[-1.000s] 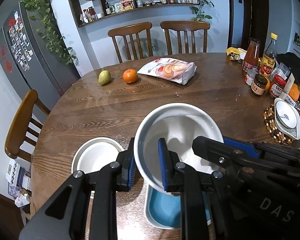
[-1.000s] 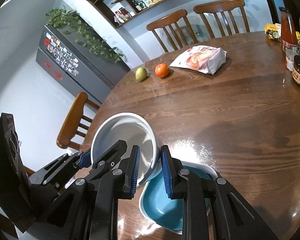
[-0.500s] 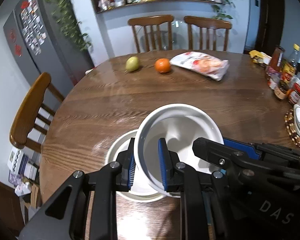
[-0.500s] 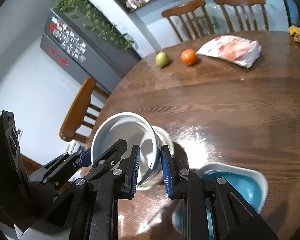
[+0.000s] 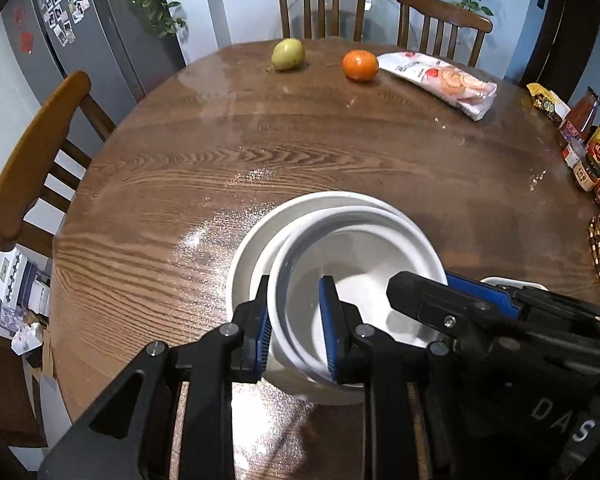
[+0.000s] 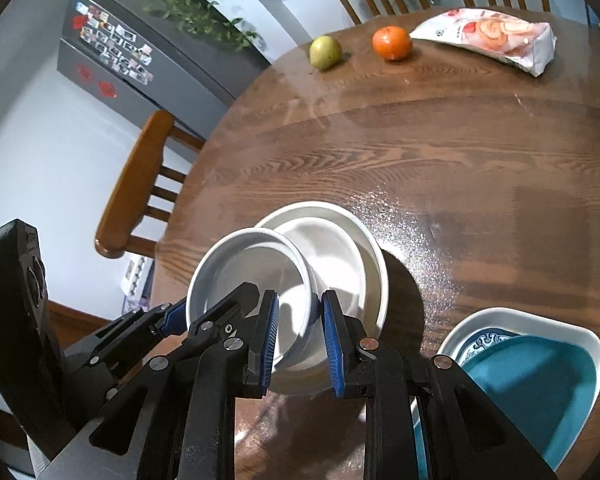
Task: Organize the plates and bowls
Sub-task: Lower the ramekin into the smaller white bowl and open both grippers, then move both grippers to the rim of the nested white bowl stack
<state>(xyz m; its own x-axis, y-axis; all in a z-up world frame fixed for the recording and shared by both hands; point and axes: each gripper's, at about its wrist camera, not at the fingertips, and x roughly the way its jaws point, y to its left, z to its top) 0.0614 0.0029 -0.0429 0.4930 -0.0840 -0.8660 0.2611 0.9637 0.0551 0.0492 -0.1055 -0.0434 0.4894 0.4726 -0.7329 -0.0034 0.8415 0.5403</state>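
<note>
Both grippers hold one white bowl (image 5: 356, 264) by its rim. My left gripper (image 5: 294, 332) is shut on the near rim; my right gripper (image 6: 298, 338) is shut on the right rim of the same bowl (image 6: 252, 276). The held bowl hangs tilted inside a wider white bowl (image 5: 256, 240) that stands on the wooden table (image 5: 300, 148); the wider bowl also shows in the right wrist view (image 6: 364, 256). A white dish with a teal inside (image 6: 540, 372) sits to the right. Whether the held bowl touches the wider one I cannot tell.
A pear (image 5: 287, 54), an orange (image 5: 360, 65) and a snack bag (image 5: 440, 80) lie at the far side. Bottles and jars (image 5: 588, 140) stand at the right edge. Wooden chairs (image 5: 32, 152) ring the table. A fridge (image 5: 80, 36) stands at left.
Both grippers carried the held bowl left, away from the teal dish, and lowered it into the wider white bowl. The grip has not changed.
</note>
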